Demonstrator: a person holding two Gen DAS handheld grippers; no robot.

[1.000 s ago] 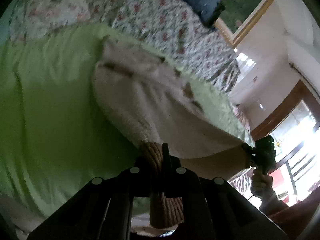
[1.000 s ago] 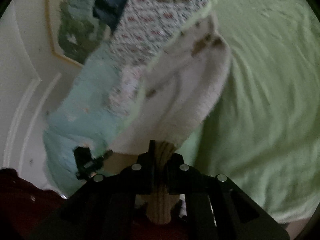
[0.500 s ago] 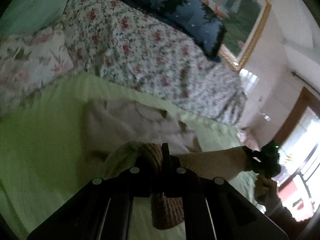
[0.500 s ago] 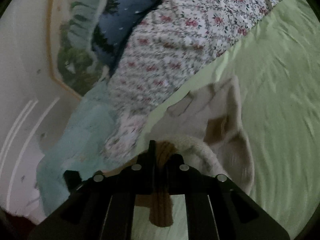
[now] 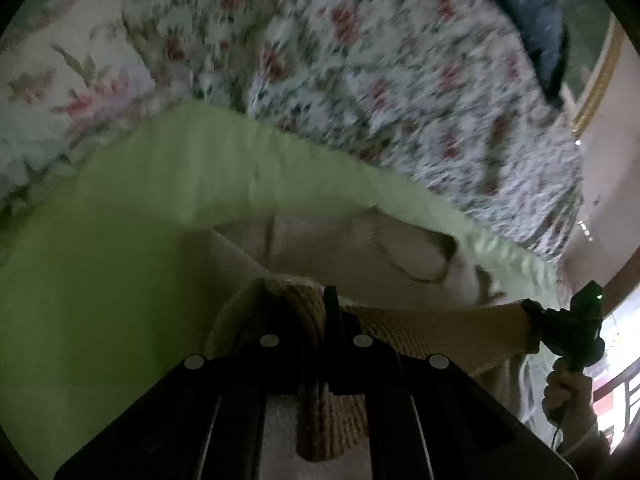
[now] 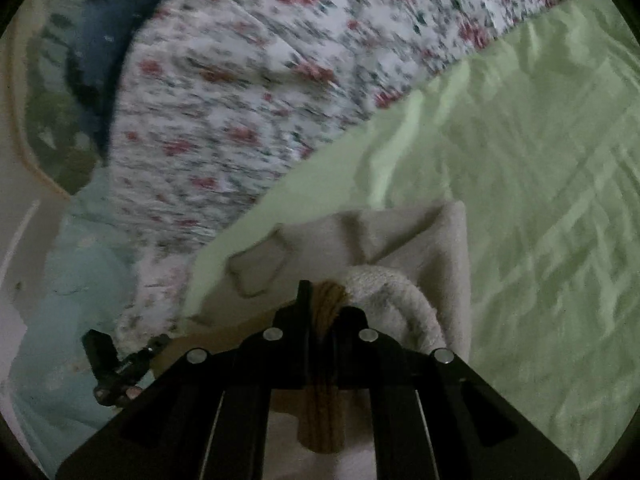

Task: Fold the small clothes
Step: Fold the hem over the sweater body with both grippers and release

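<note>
Jaws of the left gripper [image 5: 320,312] stood clamped on the tan ribbed hem band [image 5: 436,326] of a small cream knitted sweater [image 5: 320,240], the band bunched between the black fingers [image 5: 330,308] and hanging down behind them. In the right wrist view the right gripper [image 6: 320,308] was likewise pinched tight on the same band at its other corner, the brown ribbing caught between its fingers [image 6: 303,304]. Between the two grips the band ran taut across the near edge of the garment, as the left view showed out to the right gripper and the person's hand [image 5: 566,390] below it.

Beyond the fingers, the sweater's body lay on the light green sheet [image 6: 520,160], its upper part flat and its lower part curling over as a thick fleecy roll just past each grip. To my judgement the hem-to-collar fold was under way but not finished: the lifted hem had not been laid down on the far part, and any smoothing or sideways fold remained. Farther off lay a floral quilt [image 5: 380,80], a floral pillow [image 5: 60,80] at far left, a dark blue cushion [image 5: 536,12] and a gilt-framed picture [image 5: 600,72].

No brand, label or readable writing showed anywhere; both views were dim and blurred.
</note>
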